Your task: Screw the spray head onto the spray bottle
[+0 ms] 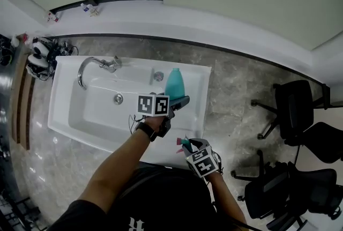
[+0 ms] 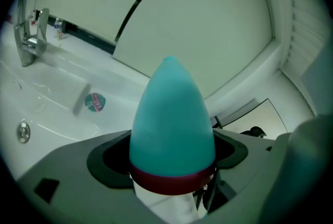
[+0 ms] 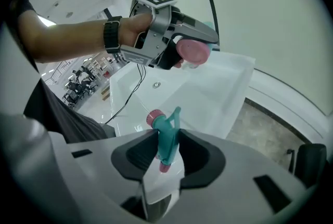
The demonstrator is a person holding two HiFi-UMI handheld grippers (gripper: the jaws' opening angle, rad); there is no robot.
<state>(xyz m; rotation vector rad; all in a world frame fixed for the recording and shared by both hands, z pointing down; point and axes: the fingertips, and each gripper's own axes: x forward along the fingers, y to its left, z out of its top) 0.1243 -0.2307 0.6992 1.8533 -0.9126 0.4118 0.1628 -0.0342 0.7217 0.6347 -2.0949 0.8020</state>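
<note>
In the head view my left gripper (image 1: 178, 101) is over the right end of the white sink (image 1: 67, 117), shut on the teal spray bottle (image 1: 174, 84). In the left gripper view the bottle (image 2: 171, 119) fills the gap between the jaws, with a dark red band and a white part nearest the camera. The right gripper view shows a pink round end (image 3: 192, 51) of the bottle sticking out of that gripper. My right gripper (image 1: 188, 145), lower right near the sink's front edge, is shut on the spray head (image 3: 166, 134), teal with a pink nozzle. The two grippers are apart.
A chrome faucet (image 1: 99, 64) and a drain (image 1: 118, 98) mark the sink's left and middle. Black office chairs (image 1: 297, 112) stand on the grey stone floor at right. Small bottles (image 1: 88, 8) sit on the white ledge at the back.
</note>
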